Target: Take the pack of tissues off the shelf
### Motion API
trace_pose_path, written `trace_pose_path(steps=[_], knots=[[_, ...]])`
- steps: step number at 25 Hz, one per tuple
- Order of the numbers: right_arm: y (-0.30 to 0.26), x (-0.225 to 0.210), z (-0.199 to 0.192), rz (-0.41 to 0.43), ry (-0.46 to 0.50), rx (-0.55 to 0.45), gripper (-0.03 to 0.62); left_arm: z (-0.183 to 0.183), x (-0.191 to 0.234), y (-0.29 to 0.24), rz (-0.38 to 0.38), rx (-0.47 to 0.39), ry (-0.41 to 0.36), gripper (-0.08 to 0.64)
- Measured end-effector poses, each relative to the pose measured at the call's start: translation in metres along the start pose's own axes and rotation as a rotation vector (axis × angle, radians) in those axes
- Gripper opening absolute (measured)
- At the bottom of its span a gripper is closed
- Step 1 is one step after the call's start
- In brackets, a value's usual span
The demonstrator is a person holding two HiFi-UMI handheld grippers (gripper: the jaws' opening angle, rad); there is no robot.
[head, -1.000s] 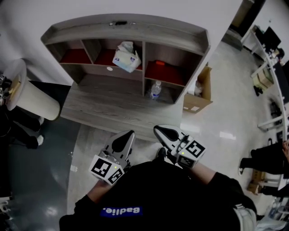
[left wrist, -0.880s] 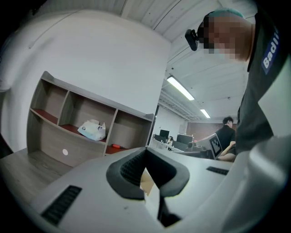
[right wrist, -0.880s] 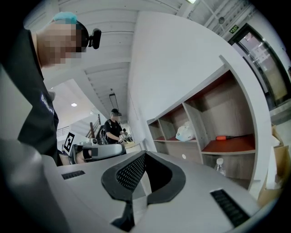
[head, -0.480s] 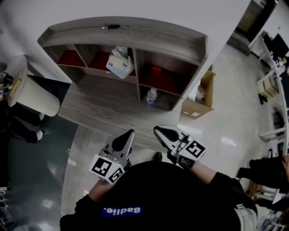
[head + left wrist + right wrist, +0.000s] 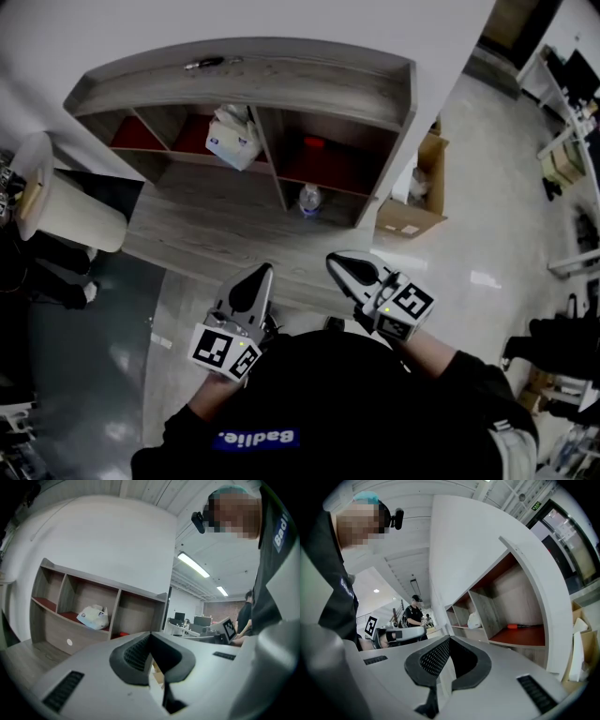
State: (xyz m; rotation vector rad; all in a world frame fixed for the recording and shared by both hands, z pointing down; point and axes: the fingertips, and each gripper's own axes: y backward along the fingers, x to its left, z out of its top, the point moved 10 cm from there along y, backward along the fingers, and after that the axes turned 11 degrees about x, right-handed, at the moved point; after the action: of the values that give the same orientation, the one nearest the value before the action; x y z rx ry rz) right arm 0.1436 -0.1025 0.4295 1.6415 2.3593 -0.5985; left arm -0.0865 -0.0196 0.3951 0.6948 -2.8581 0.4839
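Position: you stand facing the shelf (image 5: 281,80), with both grippers held close to your body, over the floor and well apart from the unit. Your left gripper (image 5: 256,274) has its jaws pressed together at the tips and holds nothing. Your right gripper (image 5: 340,263) is likewise closed and empty; it sits just beside the left one, at about the same height. The pack of tissues (image 5: 232,137) lies in the middle compartment of the upper row, on the red-lined board, close to that compartment's right divider. Neither gripper touches it. A red-handled tool (image 5: 314,143) lies in the upper right compartment. A water bottle (image 5: 308,199) stands upright in the compartment below that one. A cardboard box (image 5: 412,202) sits on the floor against the unit's right side.
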Motion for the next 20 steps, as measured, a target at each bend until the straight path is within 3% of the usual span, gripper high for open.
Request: trace_pose_path(steps=[5,11,20], knots=[[-0.010,0.004,0.001,-0.054,-0.013,-0.016,0.026,0.021,0.028,-0.005,0.023,-0.007,-0.113,0.002],[-0.022,0.014,0.008,-0.104,0.025,-0.075,0.026,0.031,0.062,-0.004,0.027,0.023,-0.169,0.003],[-0.030,0.027,0.010,-0.176,0.044,-0.082,0.026,0.049,0.102,-0.009,0.027,0.016,-0.285,0.003]])
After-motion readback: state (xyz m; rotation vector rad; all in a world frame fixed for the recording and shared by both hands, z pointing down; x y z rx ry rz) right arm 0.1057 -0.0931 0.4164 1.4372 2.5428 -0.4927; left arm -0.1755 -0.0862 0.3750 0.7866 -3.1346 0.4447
